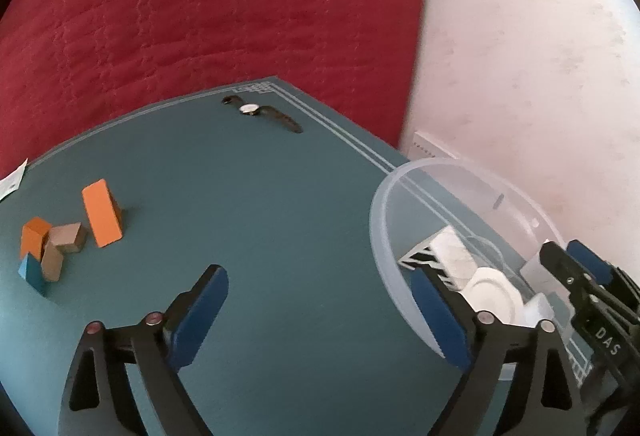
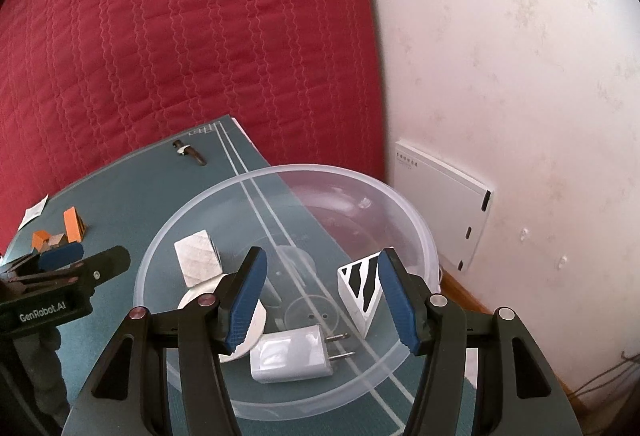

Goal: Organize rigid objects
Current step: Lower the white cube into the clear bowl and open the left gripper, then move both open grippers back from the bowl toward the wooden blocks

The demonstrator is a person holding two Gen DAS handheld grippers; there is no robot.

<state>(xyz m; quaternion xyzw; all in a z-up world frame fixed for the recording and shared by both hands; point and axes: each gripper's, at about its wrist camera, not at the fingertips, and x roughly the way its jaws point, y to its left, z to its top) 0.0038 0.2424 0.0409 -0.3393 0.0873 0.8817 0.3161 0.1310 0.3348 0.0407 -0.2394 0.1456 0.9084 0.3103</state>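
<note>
Hovering over the teal mat (image 1: 280, 216), the left gripper (image 1: 320, 316) stands spread wide with nothing between its pads, its right finger over the near-left rim of the clear bowl (image 2: 420, 236). The right gripper (image 2: 320, 300) hangs half spread above the bowl, gripping nothing, with the plug (image 2: 288, 356) just below it, a white disc (image 2: 256, 320) and a pale block (image 2: 198, 256) to the left and a striped wedge (image 2: 360, 288) beside its right pad. Farther left lie the wooden blocks (image 1: 68, 236), and a watch (image 1: 260, 112) rests at the mat's far edge.
</note>
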